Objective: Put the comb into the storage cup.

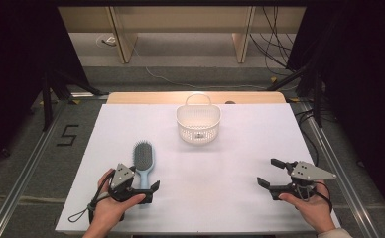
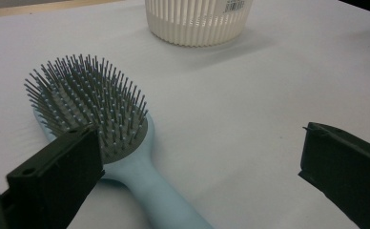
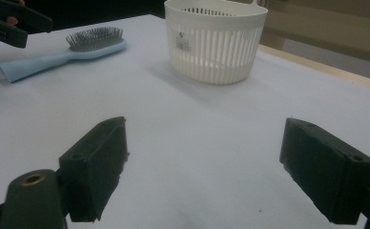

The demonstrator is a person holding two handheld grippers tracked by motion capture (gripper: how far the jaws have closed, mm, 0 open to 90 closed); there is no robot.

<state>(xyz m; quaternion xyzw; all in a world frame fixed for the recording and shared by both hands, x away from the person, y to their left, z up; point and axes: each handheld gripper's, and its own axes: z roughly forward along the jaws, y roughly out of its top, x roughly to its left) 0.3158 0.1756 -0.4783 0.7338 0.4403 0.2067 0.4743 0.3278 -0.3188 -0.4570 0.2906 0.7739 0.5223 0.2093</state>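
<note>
Hairbrush [image 1: 143,159] lies on the white bench [image 1: 230,163], bristles up, just by the left tongs [image 1: 150,190], which gape wide. Right tongs [image 1: 269,173] gape too, holding nothing. Best pinch the blue handle, then carry it to the basket [image 1: 198,124].

Your left hand [image 1: 108,206] comes in at about seven o'clock, wrapped around the left gripper [image 1: 146,181], whose jaws stand wide apart and point toward one o'clock. Your right hand [image 1: 310,208] enters at about five o'clock, palm cupped under the right gripper [image 1: 271,172], its jaws also spread wide and aimed toward ten o'clock.
</note>
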